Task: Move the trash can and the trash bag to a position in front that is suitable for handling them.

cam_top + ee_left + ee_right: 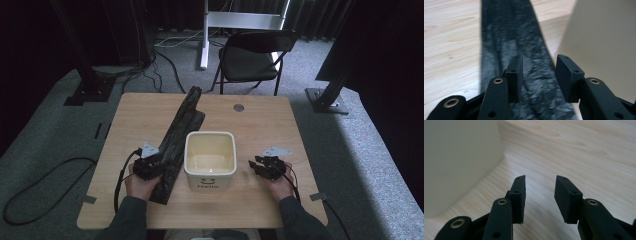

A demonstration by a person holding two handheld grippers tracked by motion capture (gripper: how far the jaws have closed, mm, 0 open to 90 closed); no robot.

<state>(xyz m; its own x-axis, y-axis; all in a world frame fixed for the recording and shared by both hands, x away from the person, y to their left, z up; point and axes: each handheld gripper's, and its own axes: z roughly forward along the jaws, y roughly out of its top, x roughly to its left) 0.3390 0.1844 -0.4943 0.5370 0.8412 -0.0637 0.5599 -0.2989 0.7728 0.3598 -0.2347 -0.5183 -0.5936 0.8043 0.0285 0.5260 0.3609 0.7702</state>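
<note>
The high view takes in the whole wooden desk (150, 115): a cream square bin (210, 159) with a dark smiley face and lettering on its near wall stands in the middle, and a long black folded plastic bag (180, 131) lies slantwise just to its left, running from the far edge toward the near one. A black folding chair (252, 56) stands beyond the desk, and cables trail over the grey carpet.

The left gripper (150, 166), held in the person's left hand, sits over the near part of the bag. The right gripper (267, 166) is on the other side of the bin, a little apart from its right wall.

The left gripper view gives what the high view cannot: the bag (509, 42) runs straight out ahead between and below the fingers (515, 75), its crinkled surface streaked grey, and the bin's pale wall (604, 37) rises just beyond the right finger. The fingers stand partly open with a clear gap; they grip nothing, and whether they graze the bag below cannot be told.

The right gripper view shows bare desk grain (574, 150) ahead of its fingers (567, 197) and the bin's wall (456, 162) off to the left of the left finger, not touching. These fingers too stand partly open and hold nothing.
</note>
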